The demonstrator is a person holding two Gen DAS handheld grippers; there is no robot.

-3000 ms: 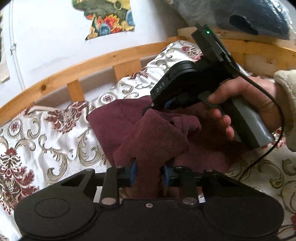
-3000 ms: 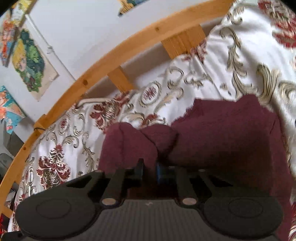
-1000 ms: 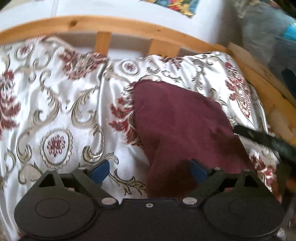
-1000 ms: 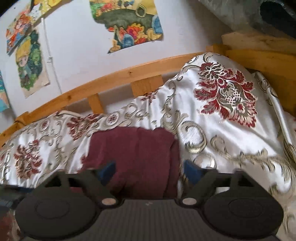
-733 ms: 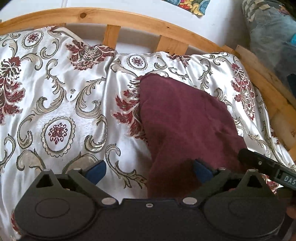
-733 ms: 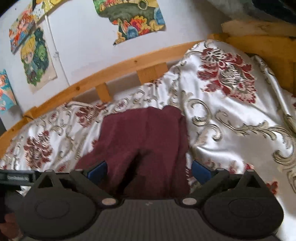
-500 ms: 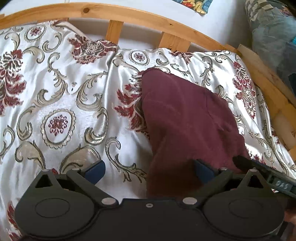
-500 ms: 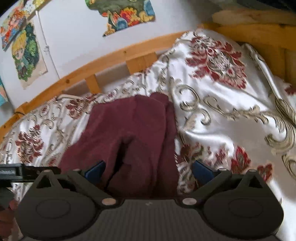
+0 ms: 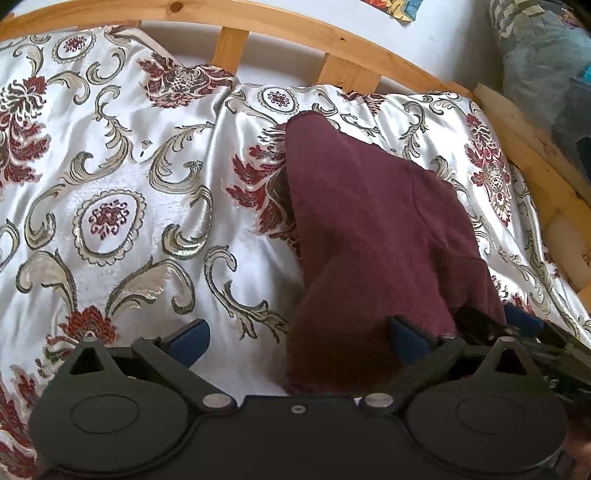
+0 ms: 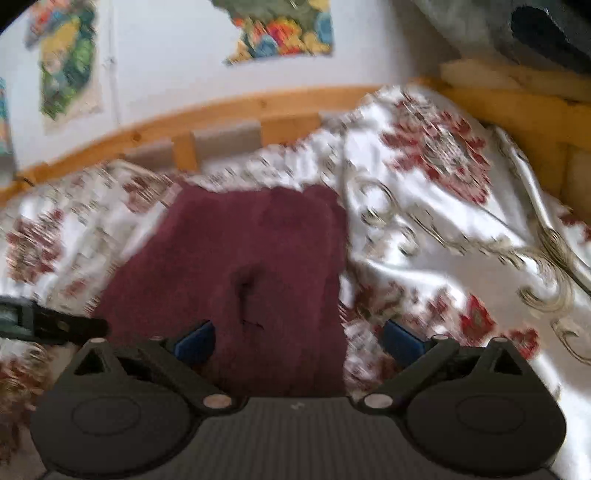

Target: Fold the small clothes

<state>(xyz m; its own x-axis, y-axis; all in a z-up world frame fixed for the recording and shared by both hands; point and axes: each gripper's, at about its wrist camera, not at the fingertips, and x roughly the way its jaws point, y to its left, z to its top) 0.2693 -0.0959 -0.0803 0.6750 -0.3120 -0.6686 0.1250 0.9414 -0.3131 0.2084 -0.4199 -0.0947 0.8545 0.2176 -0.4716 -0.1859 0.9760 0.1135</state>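
A small maroon garment (image 9: 369, 229) lies folded on the white floral bedspread (image 9: 110, 166). In the left wrist view my left gripper (image 9: 297, 338) is open, its near end of the garment between the blue pads, nothing held. The right gripper's tip (image 9: 524, 325) shows at the garment's right edge. In the blurred right wrist view the garment (image 10: 251, 258) lies ahead, and my right gripper (image 10: 297, 341) is open over its near edge. The left gripper (image 10: 44, 321) shows at the left there.
A wooden bed rail (image 9: 295, 26) curves along the far side, with a wall and colourful posters (image 10: 280, 29) behind. A wooden board (image 9: 535, 147) and a bundle in plastic (image 9: 546, 55) stand at the right.
Three seconds ago both grippers were shut on the garment; they have since let go and opened. Over the last second both drew back toward its near end; the right view is now blurred.
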